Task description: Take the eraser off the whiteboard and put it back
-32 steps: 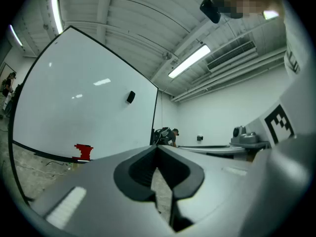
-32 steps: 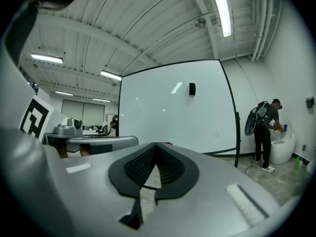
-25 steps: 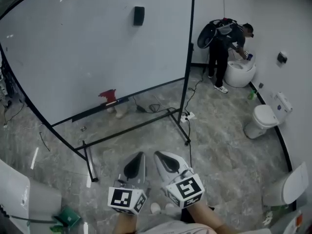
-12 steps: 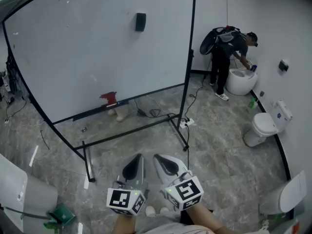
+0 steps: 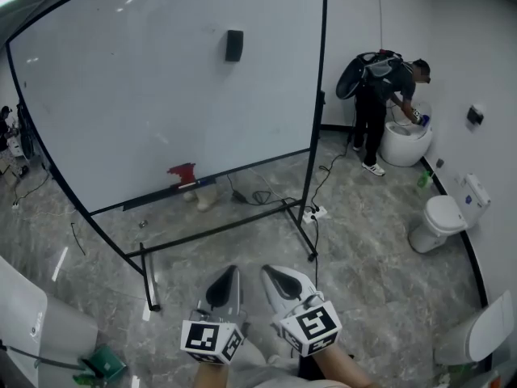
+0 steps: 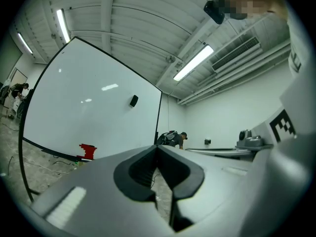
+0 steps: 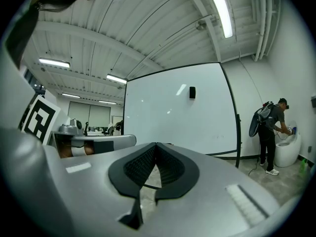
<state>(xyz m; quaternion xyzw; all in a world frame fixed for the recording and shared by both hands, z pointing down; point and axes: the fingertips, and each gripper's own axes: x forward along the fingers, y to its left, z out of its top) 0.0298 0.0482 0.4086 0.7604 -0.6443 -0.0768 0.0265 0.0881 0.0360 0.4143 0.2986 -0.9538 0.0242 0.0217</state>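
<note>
My left claw (image 5: pixel 229 273) and right claw (image 5: pixel 271 272) are both shut with nothing in them, and the eraser (image 5: pixel 234 45) sits high on the whiteboard (image 5: pixel 145 111) at twelve o'clock, far off, so nothing is done yet.

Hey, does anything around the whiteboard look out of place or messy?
Loose cables and what looks like a power strip lie on the floor under the whiteboard stand, a trip risk. The eraser sits upright on the board; nothing looks spilled or broken.
</note>
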